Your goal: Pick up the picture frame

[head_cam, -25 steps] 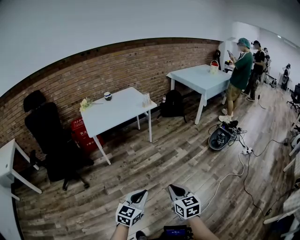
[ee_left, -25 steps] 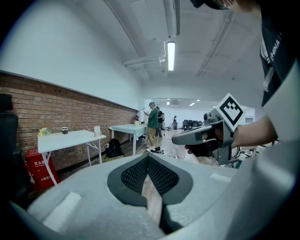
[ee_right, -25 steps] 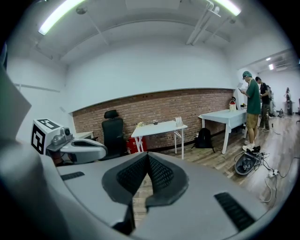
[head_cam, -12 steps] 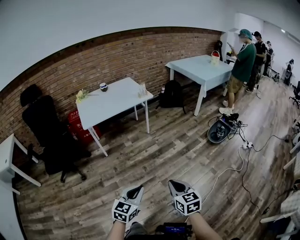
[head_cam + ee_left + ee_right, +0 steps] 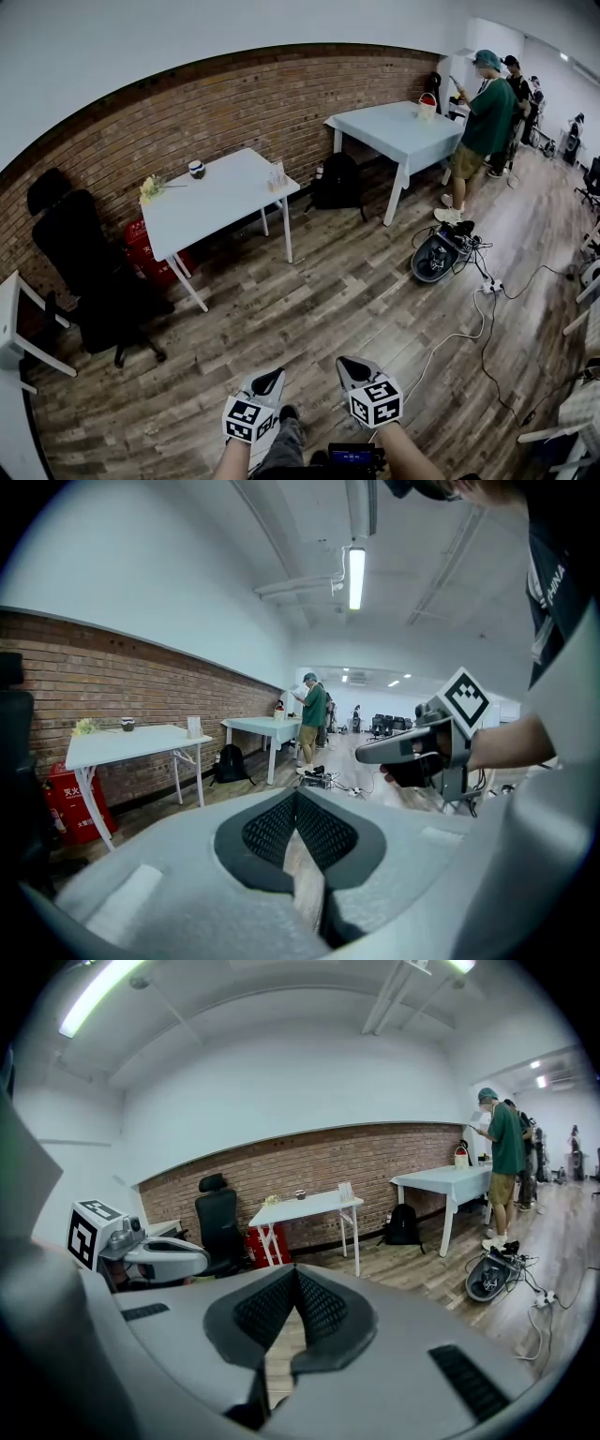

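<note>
At the far left a black office chair (image 5: 89, 272) stands against the brick wall, with a red box (image 5: 141, 246) on the floor just beside it. To its right is the white table (image 5: 220, 202). It carries a sprig of flowers (image 5: 150, 187) and a small dark jar (image 5: 197, 169) along its far edge. At its right end stands a small clear upright piece that I take to be the picture frame (image 5: 277, 175), though it is too small to be sure. Near the bottom, well apart from that table, the left gripper (image 5: 267, 382) and right gripper (image 5: 352, 373) are held side by side over the wooden floor. Both are clenched with nothing between their jaws. Farther right sit a black backpack (image 5: 336, 183) and a second table (image 5: 398, 133), with people (image 5: 487, 117) beyond it and a tangle of cables (image 5: 483, 300) across the floor. The step in hand looks like the approach, so the task is barely begun. It would go best by heading for the right near corner of the white table, keeping left of the cables. One gripper should open well before it arrives and come in level at the frame's side. A thin, smooth upright piece is likely to tip or slip if nudged, so close gently on one edge.
</note>
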